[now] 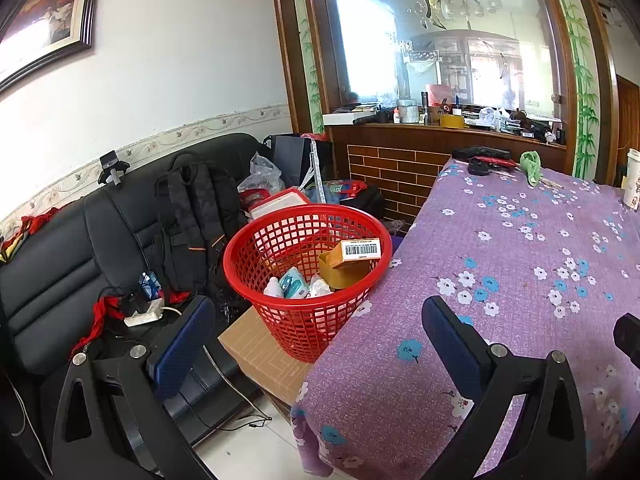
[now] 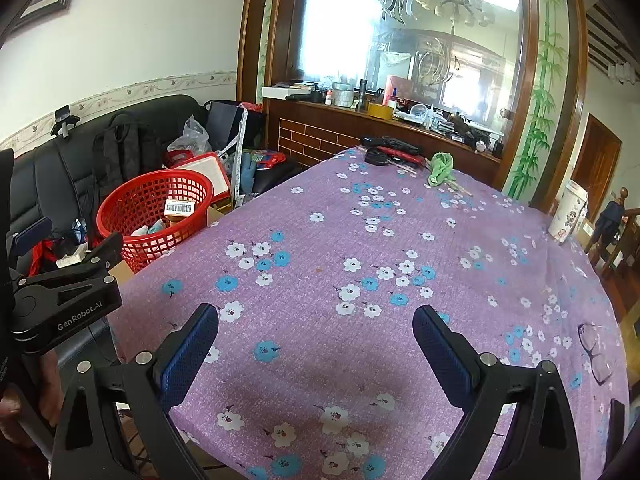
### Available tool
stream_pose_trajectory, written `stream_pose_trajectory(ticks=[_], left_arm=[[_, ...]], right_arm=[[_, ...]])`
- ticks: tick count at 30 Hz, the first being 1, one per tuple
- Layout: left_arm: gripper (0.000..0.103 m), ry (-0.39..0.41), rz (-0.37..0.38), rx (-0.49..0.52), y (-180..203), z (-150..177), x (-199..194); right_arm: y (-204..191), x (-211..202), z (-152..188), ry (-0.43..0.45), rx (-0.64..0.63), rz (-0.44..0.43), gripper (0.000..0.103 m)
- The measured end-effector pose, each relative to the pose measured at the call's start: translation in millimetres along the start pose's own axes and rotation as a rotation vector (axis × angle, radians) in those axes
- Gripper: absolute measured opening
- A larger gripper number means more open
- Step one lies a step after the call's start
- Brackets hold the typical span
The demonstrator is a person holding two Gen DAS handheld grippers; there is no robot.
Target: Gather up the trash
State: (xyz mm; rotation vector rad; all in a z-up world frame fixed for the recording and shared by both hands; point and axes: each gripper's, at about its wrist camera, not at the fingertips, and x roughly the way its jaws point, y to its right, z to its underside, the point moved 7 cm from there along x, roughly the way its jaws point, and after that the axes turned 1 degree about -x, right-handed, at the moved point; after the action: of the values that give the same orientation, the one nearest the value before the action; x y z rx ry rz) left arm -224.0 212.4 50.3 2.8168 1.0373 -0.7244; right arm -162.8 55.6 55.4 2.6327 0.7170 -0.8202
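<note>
Right wrist view: purple floral tablecloth [image 2: 360, 240], red basket [image 2: 132, 216] beside black sofa [image 2: 44, 176].

**Lived-in home, living and dining room**

Plainly domestic: black leather sofa [image 1: 60, 264] against a wall with a flowered border strip and a framed picture [image 1: 44, 16]. Beside it, a table under a purple flowered cloth [image 2: 360, 280]. Behind, a wood-framed glass partition [image 1: 440, 40] with painted bamboo, chandelier reflected in it, and a ledge crowded with household odds and ends. Backpack [image 1: 192, 216] and bags heaped on the sofa.
</note>
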Motion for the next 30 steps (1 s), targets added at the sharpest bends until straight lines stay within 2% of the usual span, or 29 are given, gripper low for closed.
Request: stream_pose_trajectory(ticks=[30], left_arm=[[0.103, -0.009, -0.001, -0.006, -5.7, 0.6, 2.2]], right_arm=[[-0.2, 2.2, 0.4, 0.001, -0.007, 0.005, 0.1]])
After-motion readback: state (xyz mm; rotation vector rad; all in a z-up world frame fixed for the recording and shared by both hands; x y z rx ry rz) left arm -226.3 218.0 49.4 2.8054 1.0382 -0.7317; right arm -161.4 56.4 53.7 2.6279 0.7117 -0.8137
